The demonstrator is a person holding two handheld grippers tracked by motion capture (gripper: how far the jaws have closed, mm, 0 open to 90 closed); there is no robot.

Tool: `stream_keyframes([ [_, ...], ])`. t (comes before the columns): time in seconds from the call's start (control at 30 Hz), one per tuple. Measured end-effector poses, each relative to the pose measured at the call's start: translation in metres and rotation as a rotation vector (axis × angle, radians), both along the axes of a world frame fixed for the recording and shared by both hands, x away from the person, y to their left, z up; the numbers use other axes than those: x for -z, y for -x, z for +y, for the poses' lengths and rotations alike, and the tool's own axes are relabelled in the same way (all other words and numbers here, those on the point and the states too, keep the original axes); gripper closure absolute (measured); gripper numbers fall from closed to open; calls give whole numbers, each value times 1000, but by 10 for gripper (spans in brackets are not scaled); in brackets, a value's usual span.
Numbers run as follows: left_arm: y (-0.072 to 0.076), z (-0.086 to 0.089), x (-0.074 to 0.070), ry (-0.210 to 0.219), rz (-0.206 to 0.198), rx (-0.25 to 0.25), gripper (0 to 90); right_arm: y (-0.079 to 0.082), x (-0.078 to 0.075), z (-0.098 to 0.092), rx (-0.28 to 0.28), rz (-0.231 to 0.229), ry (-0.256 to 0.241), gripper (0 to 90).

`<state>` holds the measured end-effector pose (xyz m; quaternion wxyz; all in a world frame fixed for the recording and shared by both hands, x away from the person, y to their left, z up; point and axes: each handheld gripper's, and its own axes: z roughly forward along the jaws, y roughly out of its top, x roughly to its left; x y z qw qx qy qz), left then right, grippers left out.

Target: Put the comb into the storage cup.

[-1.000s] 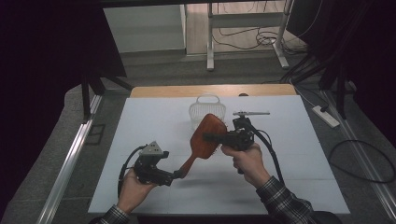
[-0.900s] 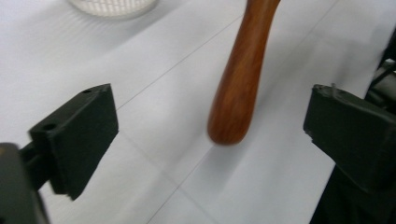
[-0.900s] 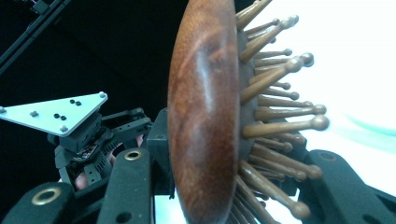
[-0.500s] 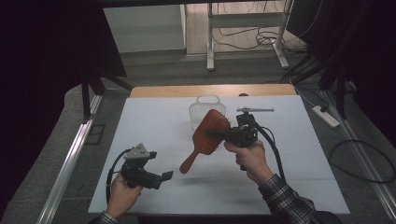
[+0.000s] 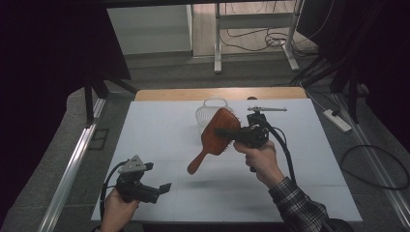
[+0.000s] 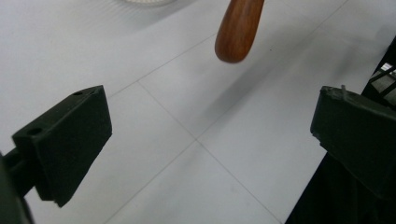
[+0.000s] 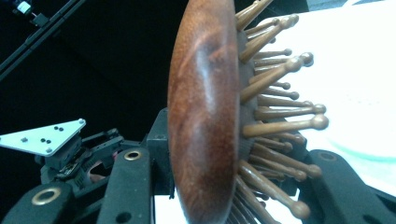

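Note:
A reddish wooden hairbrush (image 5: 216,137) hangs tilted above the white table (image 5: 159,130), handle end (image 5: 192,169) pointing down-left. My right gripper (image 5: 227,131) is shut on its head; in the right gripper view the brush's back (image 7: 201,116) and wooden bristles (image 7: 275,93) sit between the black jaws of the right gripper (image 7: 233,186). My left gripper (image 5: 157,178) is held open near the table's front left, apart from the brush. In the left gripper view the left gripper (image 6: 210,116) has nothing between its jaws, and the handle tip (image 6: 238,32) hangs beyond them.
A white wire basket (image 5: 209,112) stands on the table just behind the brush head. A wooden strip (image 5: 217,93) runs along the table's far edge. Cables and table legs lie on the floor beyond.
My left gripper has drawn back from the brush handle toward the front left edge. The right gripper has raised the brush a little, handle off the table.

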<state>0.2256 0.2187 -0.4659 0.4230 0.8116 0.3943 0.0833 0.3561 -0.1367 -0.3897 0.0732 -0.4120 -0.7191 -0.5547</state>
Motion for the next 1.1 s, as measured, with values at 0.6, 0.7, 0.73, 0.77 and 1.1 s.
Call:
stream_keyframes([
  [0.6, 21, 26, 4, 15, 7, -73, 0, -18, -17, -1, 51, -40, 0, 538],
  [0.7, 25, 29, 5, 12, 7, -80, 0, -23, -20, -2, 63, -47, 1, 537],
  [0.73, 25, 29, 5, 12, 7, -80, 0, -23, -20, -2, 63, -47, 1, 537],
  [0.77, 26, 30, 5, 12, 9, -81, 0, -26, -22, -2, 69, -48, 3, 538],
  [1.1, 32, 39, 8, 27, 31, -93, 0, -37, -30, -3, 97, -61, 14, 538],
])
